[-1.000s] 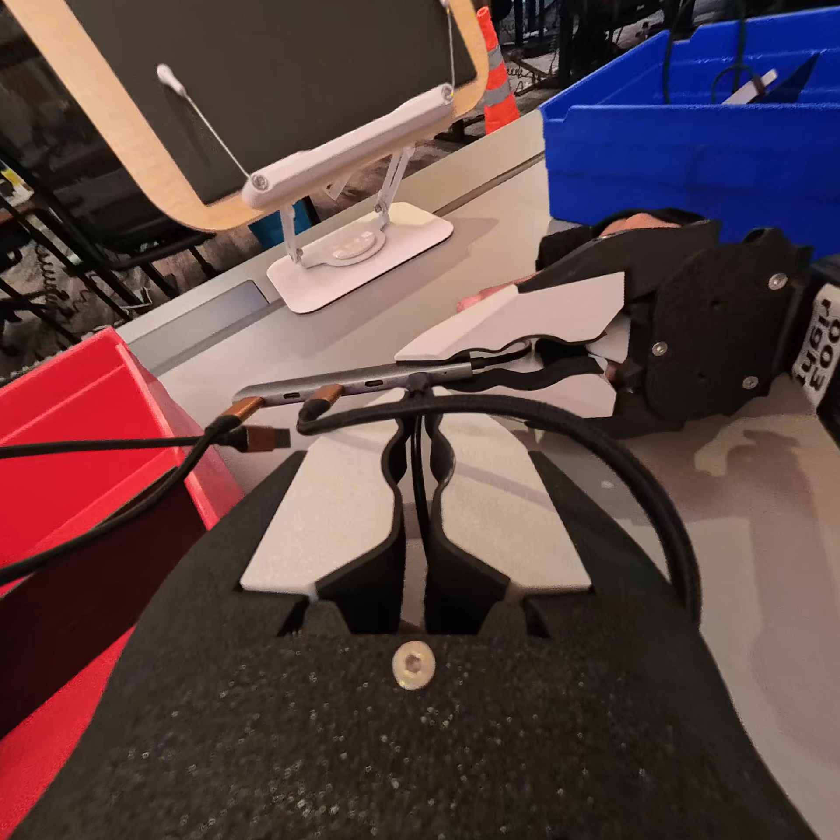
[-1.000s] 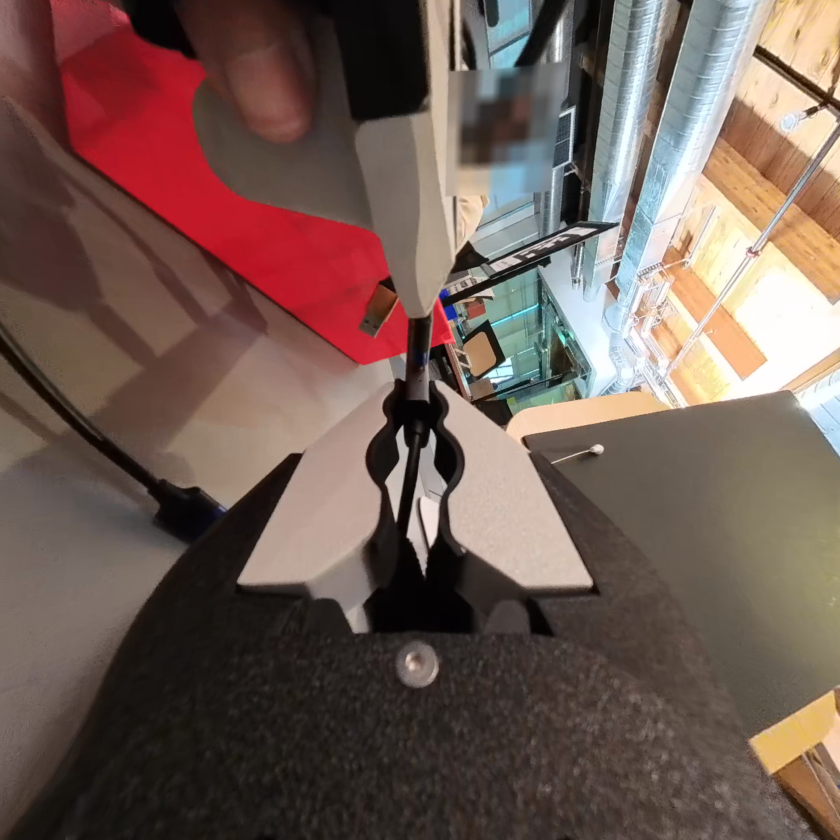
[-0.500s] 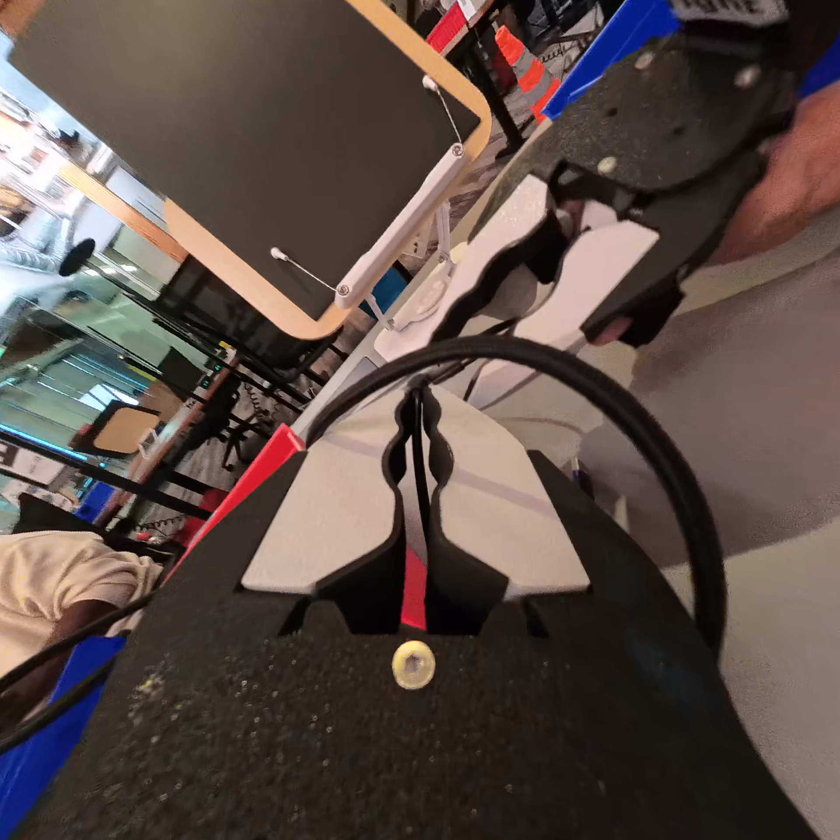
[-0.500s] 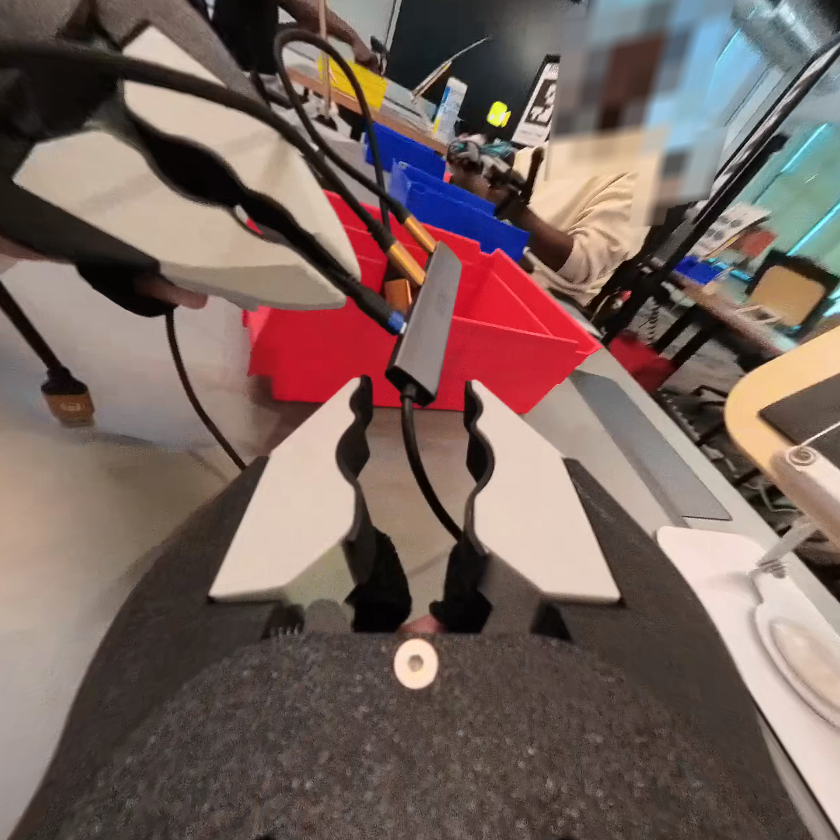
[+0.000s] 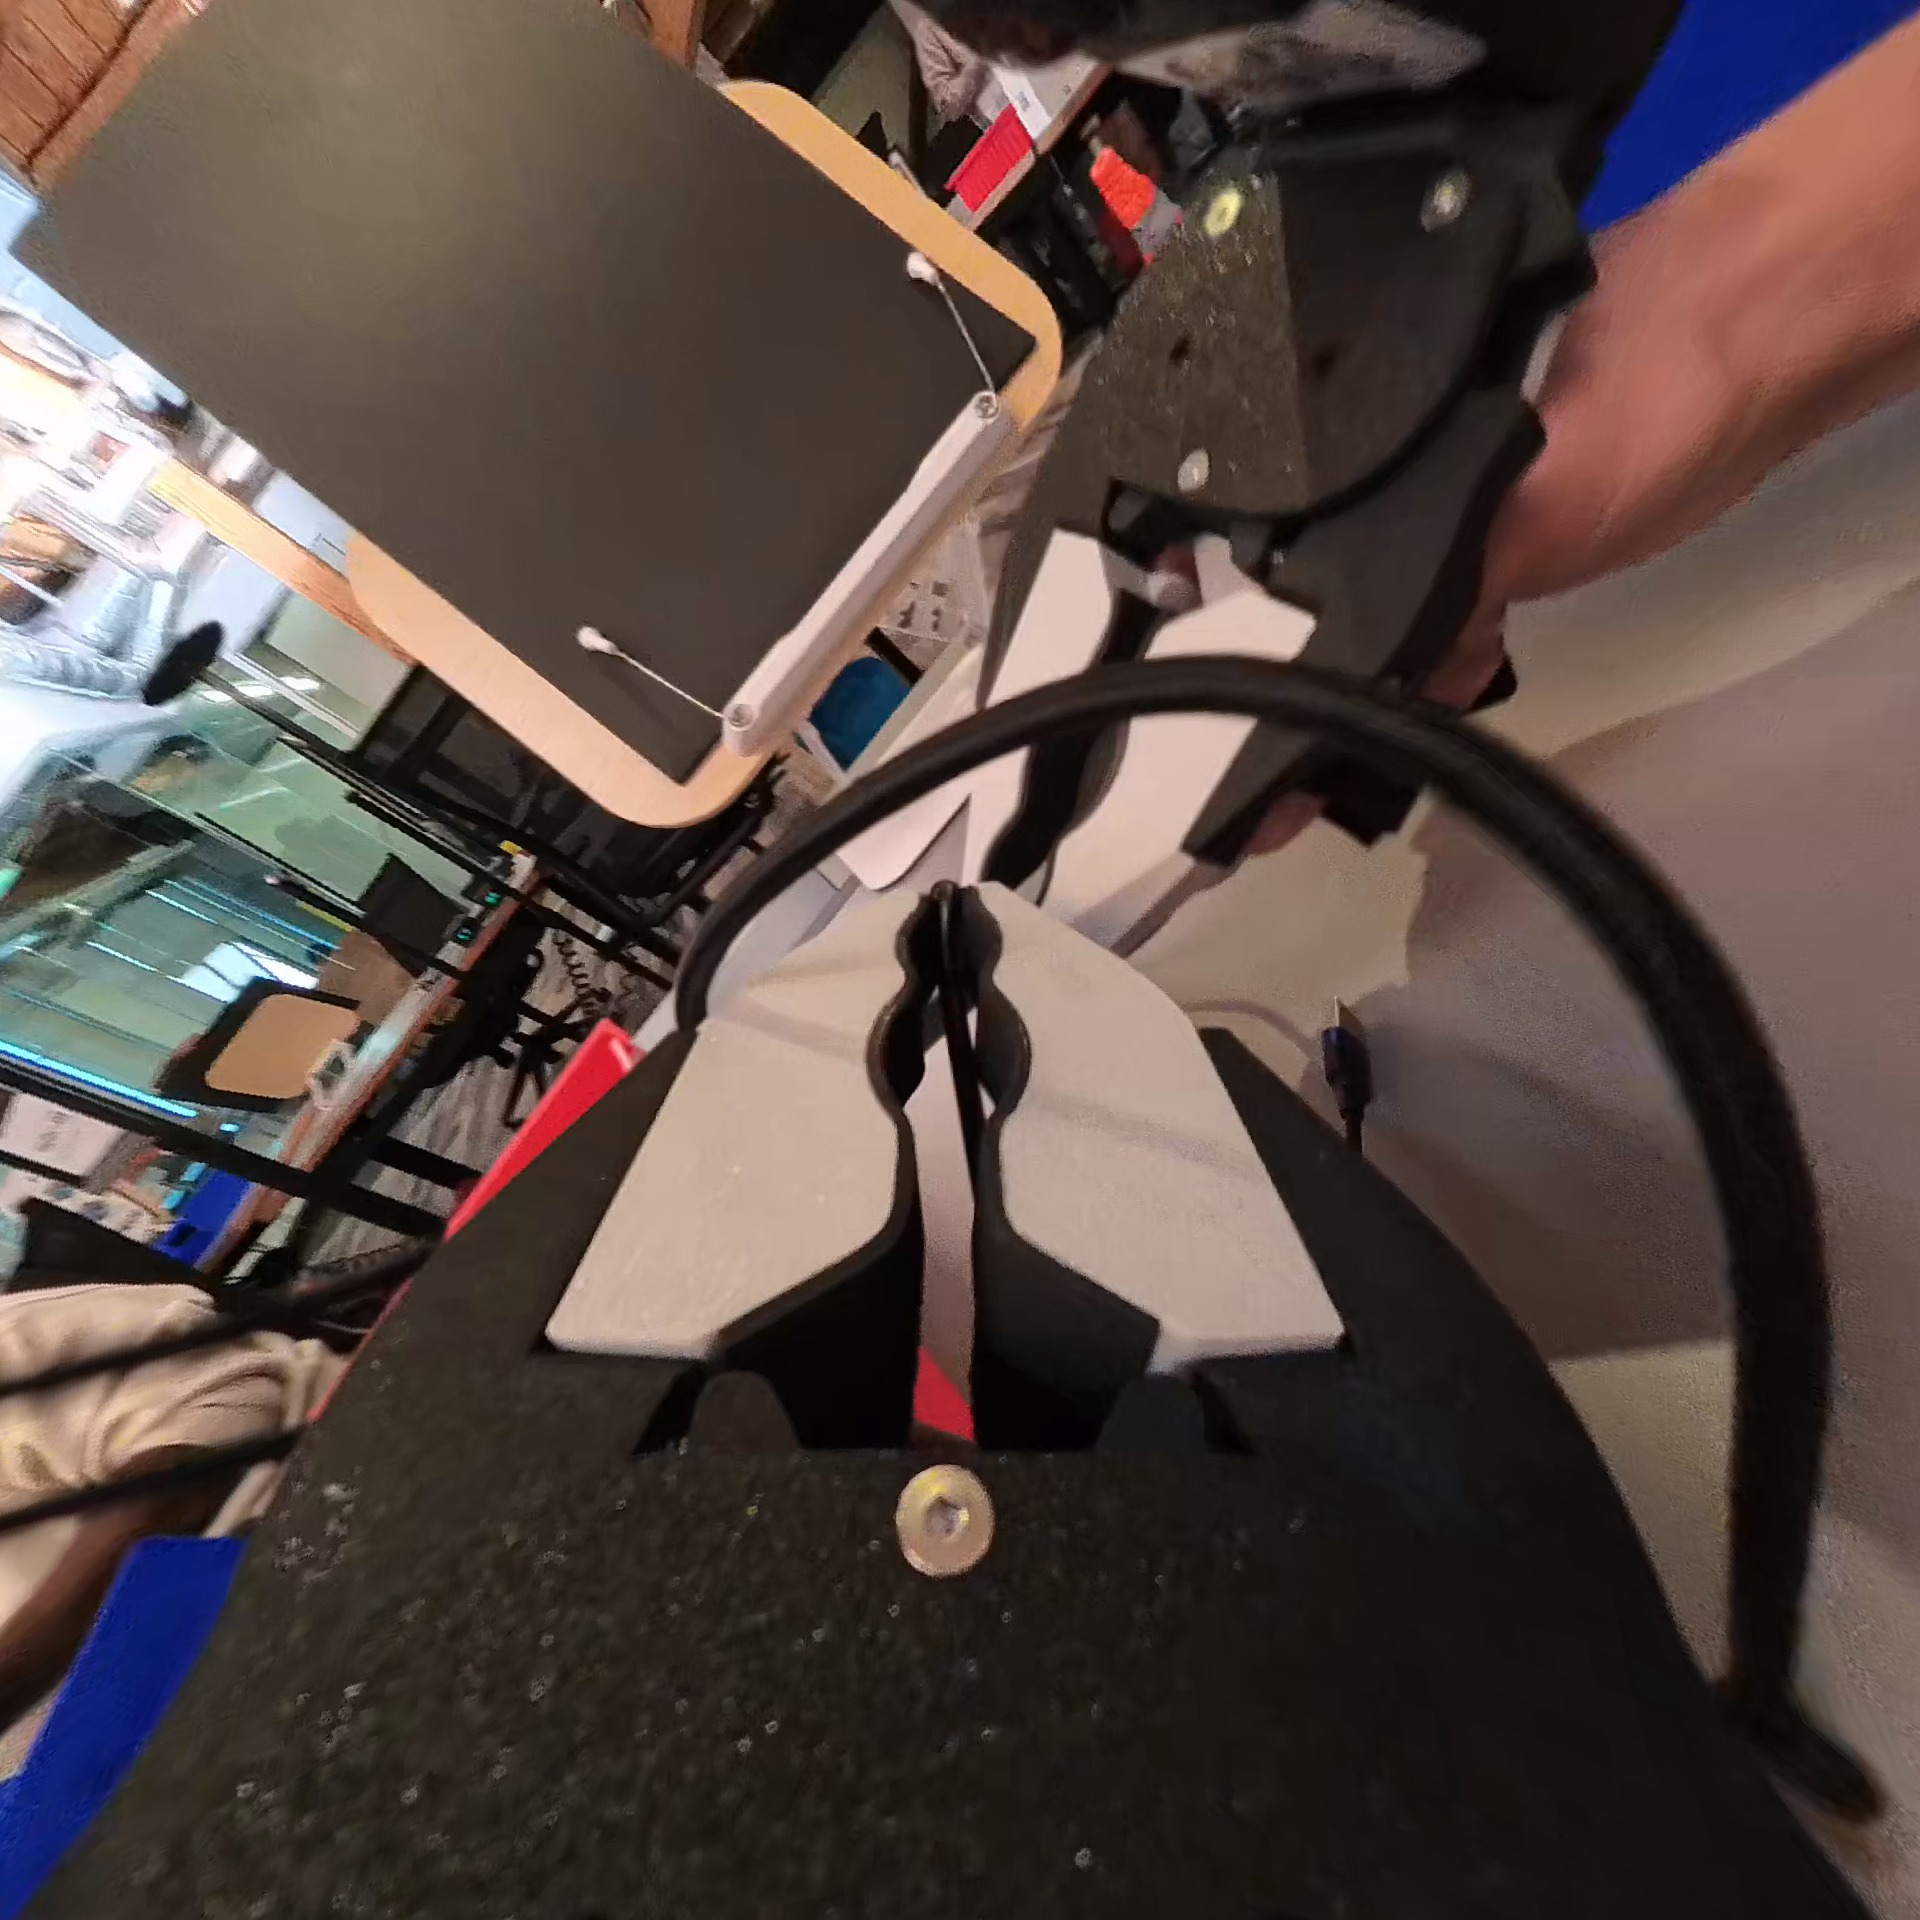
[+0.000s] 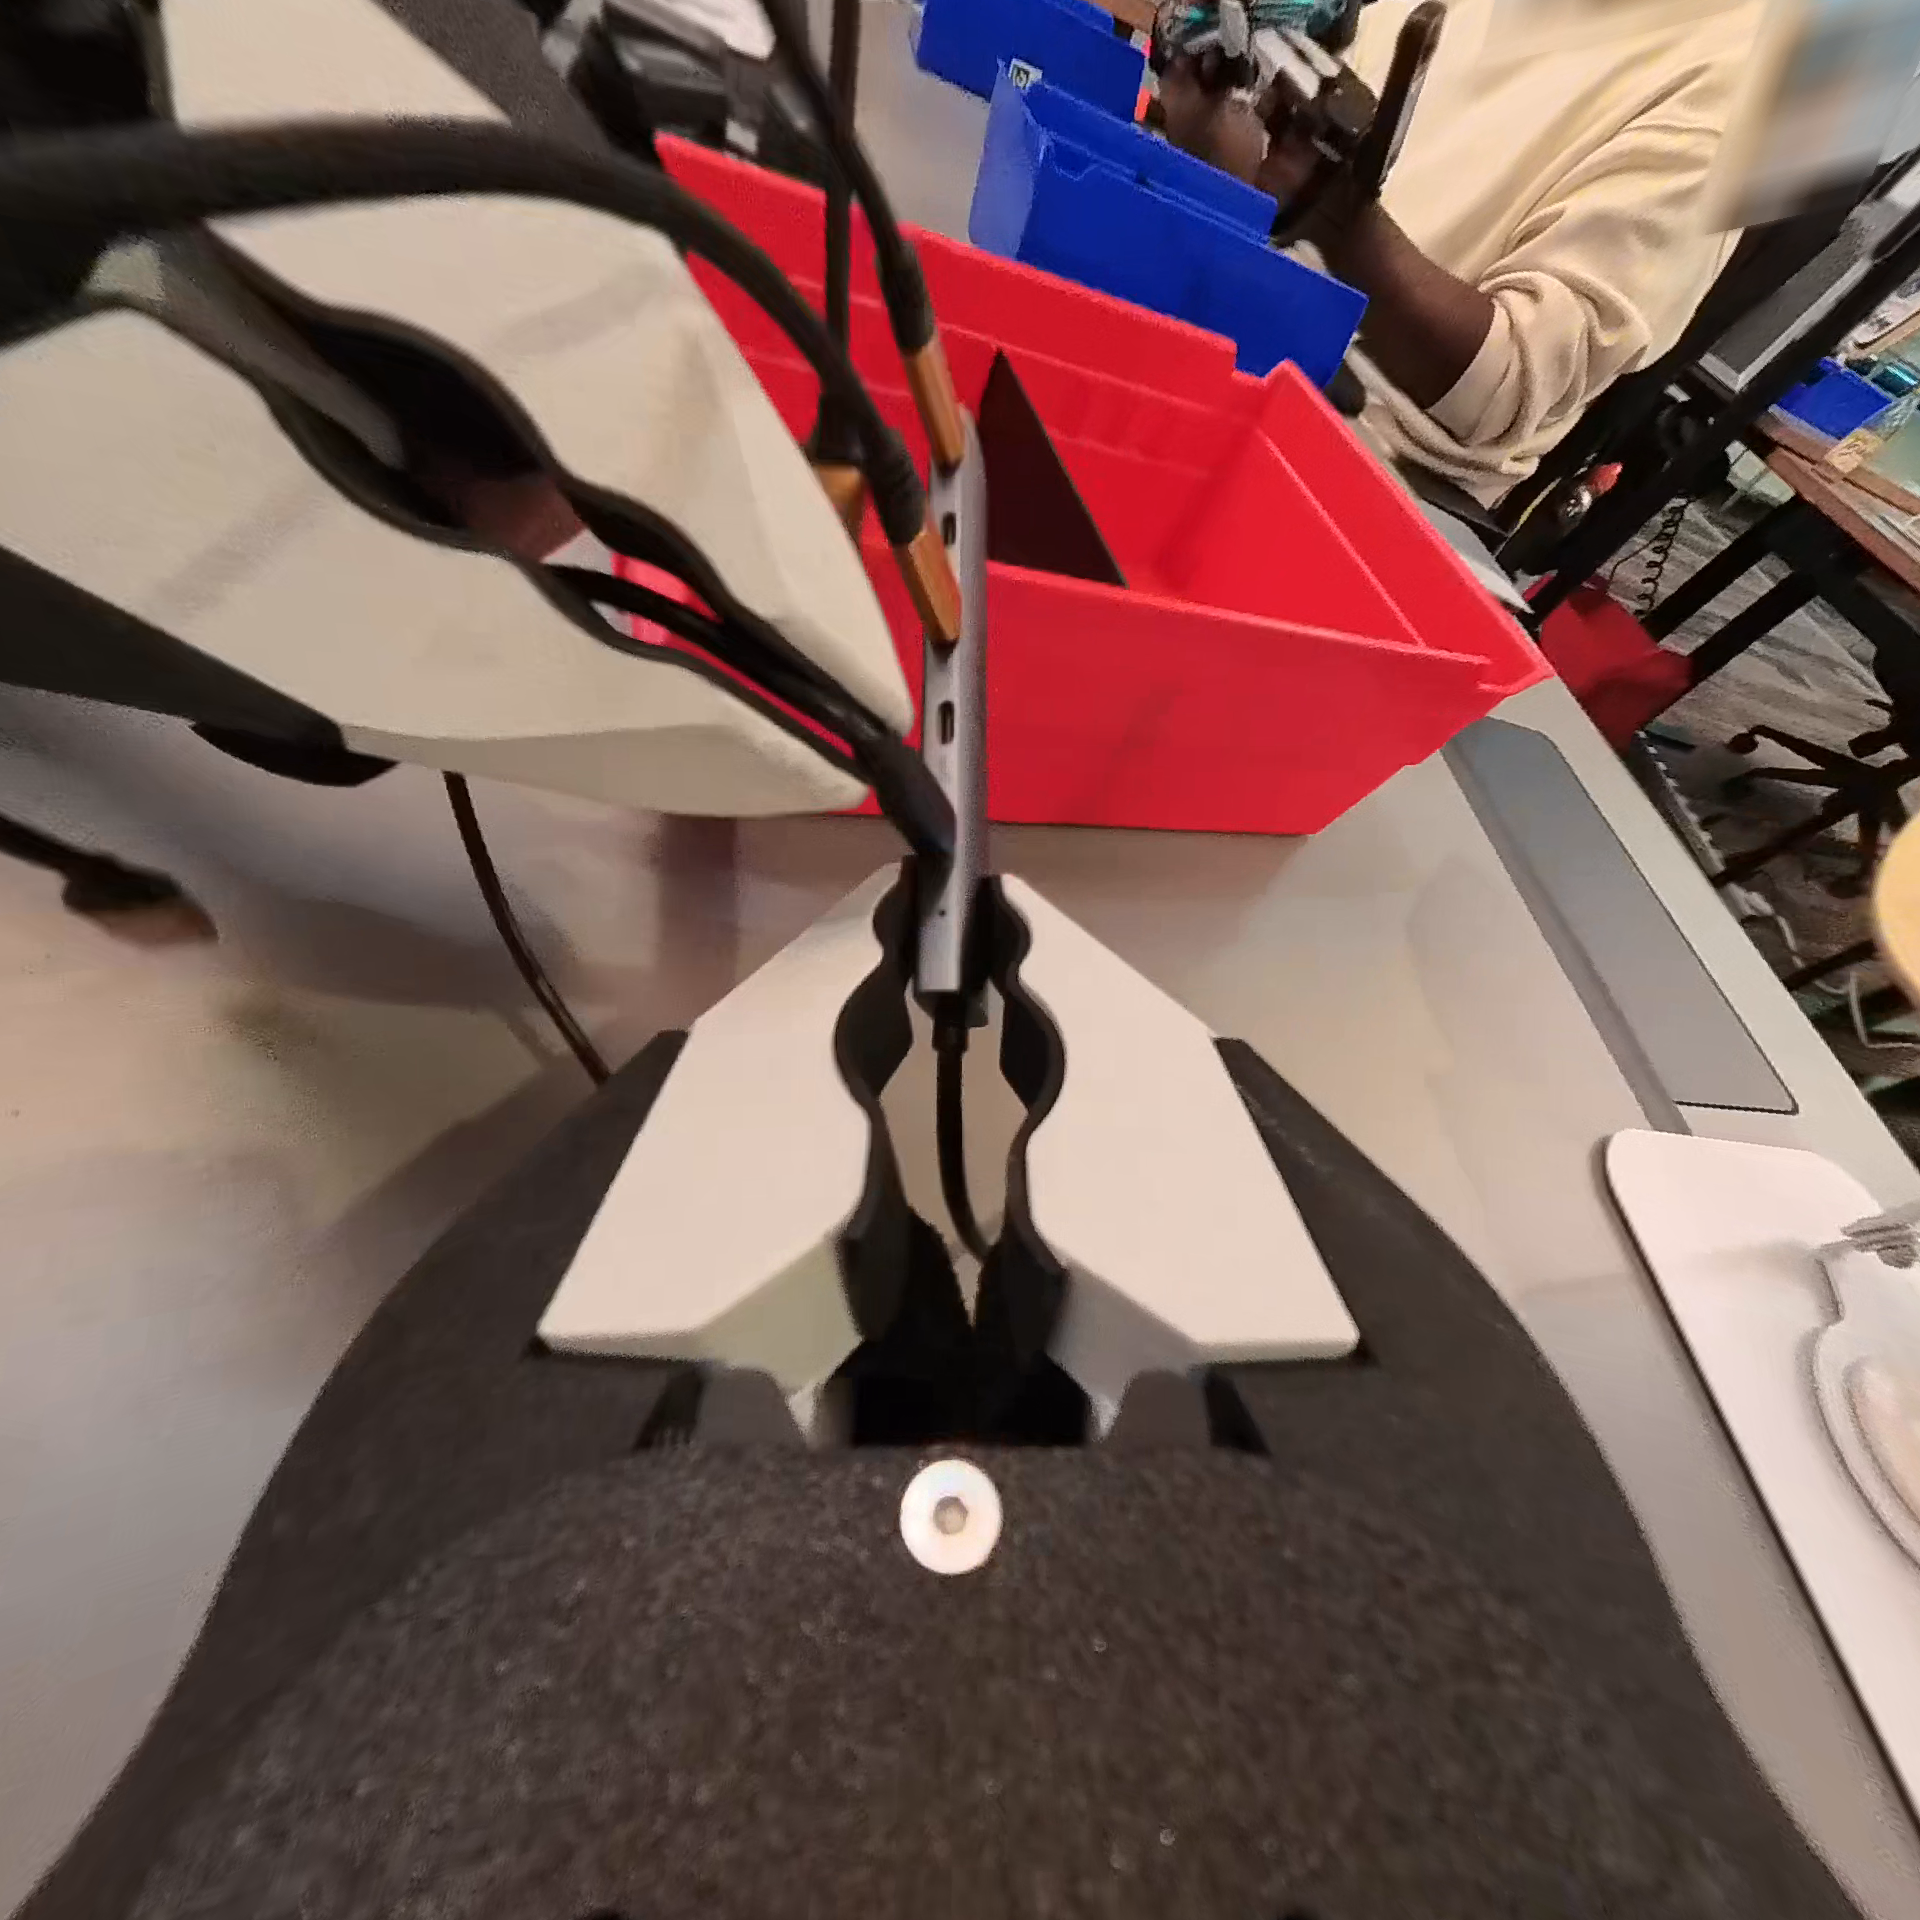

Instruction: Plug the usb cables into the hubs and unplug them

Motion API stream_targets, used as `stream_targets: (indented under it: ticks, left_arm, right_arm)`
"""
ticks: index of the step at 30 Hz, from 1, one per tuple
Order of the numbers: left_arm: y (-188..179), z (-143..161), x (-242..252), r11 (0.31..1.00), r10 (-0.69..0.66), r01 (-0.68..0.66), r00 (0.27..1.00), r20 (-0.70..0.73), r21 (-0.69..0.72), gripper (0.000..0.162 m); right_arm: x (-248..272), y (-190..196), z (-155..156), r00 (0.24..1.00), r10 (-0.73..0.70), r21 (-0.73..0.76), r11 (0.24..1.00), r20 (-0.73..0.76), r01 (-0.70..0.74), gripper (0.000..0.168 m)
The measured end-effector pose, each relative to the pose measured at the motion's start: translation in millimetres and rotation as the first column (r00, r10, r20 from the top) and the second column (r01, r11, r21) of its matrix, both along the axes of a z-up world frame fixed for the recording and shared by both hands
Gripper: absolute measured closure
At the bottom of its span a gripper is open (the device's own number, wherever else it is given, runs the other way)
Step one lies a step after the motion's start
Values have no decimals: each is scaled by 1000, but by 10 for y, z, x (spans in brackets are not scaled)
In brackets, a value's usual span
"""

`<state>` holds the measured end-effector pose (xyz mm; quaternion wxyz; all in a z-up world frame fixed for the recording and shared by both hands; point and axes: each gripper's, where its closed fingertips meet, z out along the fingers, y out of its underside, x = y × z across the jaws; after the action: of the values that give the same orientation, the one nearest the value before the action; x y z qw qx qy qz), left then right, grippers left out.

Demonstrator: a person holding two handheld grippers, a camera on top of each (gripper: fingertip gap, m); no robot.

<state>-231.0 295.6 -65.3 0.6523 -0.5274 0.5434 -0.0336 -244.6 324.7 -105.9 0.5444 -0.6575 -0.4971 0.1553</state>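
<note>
Since half a second ago the right gripper (image 6: 951, 935) has closed on the grey hub (image 6: 961, 727); the left gripper (image 5: 951, 914) still pinches a thin black cable (image 5: 961, 1039). Pulling apart could unplug the connectors.

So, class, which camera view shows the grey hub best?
The right wrist view: the grey hub stands edge-on, clamped in the right gripper, with cables plugged in. The left wrist view does not show it clearly.

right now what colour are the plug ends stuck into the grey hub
Copper-orange, on black cables; the plug ends in the grey hub show best in the right wrist view.
</note>
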Motion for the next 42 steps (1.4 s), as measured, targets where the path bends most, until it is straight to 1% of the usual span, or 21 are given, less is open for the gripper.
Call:
stream_targets:
  ticks: [3, 6, 8, 10, 11, 12, 13, 15, 16, 19, 21, 24, 26, 28, 30, 32, 34, 36, 38, 40, 42]
  left_arm:
    - [31, -30, 20, 1000, 14, -14, 1000, -13, -12, 158]
    - [51, -35, -2, 1000, 20, -20, 1000, -8, -23, 158]
    - [38, -10, -25, 1000, 18, -18, 1000, -1, 0, 159]
    - [-6, 8, -33, 997, 8, -5, 999, -38, 70, 159]
    - [-29, 27, -42, 994, 9, -3, 998, -58, 112, 159]
    - [-55, 51, -49, 989, 8, 2, 997, -72, 147, 159]
    - [-85, 66, -52, 985, 0, 15, 996, -88, 174, 159]
    - [-142, 84, -51, 970, -22, 51, 992, -121, 238, 159]
    - [-158, 77, -49, 961, -29, 67, 989, -145, 268, 159]
    - [-172, -28, -53, 935, -39, 124, 967, -251, 333, 159]
    - [-207, -127, -59, 912, -58, 183, 944, -326, 367, 159]
    - [-204, -198, -73, 905, -47, 192, 931, -361, 379, 160]
    - [-167, -195, -82, 911, -22, 162, 937, -348, 380, 160]
    - [-104, -156, -92, 940, 4, 93, 959, -283, 329, 159]
    - [13, -169, -118, 984, 43, -7, 978, -203, 179, 160]
    - [91, -191, -136, 997, 75, -75, 991, -110, 8, 160]
    - [103, -208, -132, 984, 88, -89, 996, -10, -155, 160]
    - [109, -177, -134, 961, 111, -83, 989, 95, -262, 158]
    - [122, -139, -138, 938, 134, -69, 976, 172, -339, 158]
    - [145, -111, -157, 913, 162, -56, 959, 233, -403, 154]
    - [165, -150, -174, 879, 180, -33, 947, 265, -476, 156]
  right_arm:
    - [-24, 27, -20, 1000, -17, 12, 1000, -14, 17, 161]
    - [8, 76, -1, 999, -46, 77, 996, 6, 45, 160]
    - [-21, 53, 34, 1000, -19, 81, 997, -22, 20, 160]
    - [-4, 6, 11, 996, 32, -46, 998, -79, -35, 155]
    - [8, -46, -31, 990, 72, -157, 983, -117, -90, 147]
    - [16, -116, -52, 978, 109, -274, 949, -177, -155, 135]
    - [30, -173, -35, 962, 124, -369, 905, -241, -210, 129]
    - [46, -197, 63, 930, 110, -450, 851, -350, -270, 128]
    - [40, -209, 76, 929, 113, -456, 846, -352, -276, 129]
    - [5, -311, -18, 958, 171, -436, 862, -231, -259, 132]
    - [-2, -318, -47, 971, 171, -412, 883, -165, -226, 135]
    - [9, -259, -144, 989, 136, -386, 911, -56, -147, 145]
    - [14, -193, -108, 994, 105, -330, 937, -39, -112, 146]
    - [35, -96, -15, 998, 54, -259, 964, -41, -63, 147]
    - [91, 57, 77, 999, -39, -122, 992, -8, 38, 147]
    - [130, 162, 164, 990, -130, 68, 990, 55, 126, 148]
    - [158, 208, 268, 970, -209, 278, 946, 120, 169, 149]
    - [158, 205, 370, 958, -253, 409, 895, 133, 180, 150]
    - [129, 167, 442, 957, -264, 482, 858, 122, 175, 152]
    - [58, 114, 411, 955, -250, 519, 844, 161, 134, 154]
    - [35, 112, 386, 945, -272, 551, 824, 181, 131, 156]
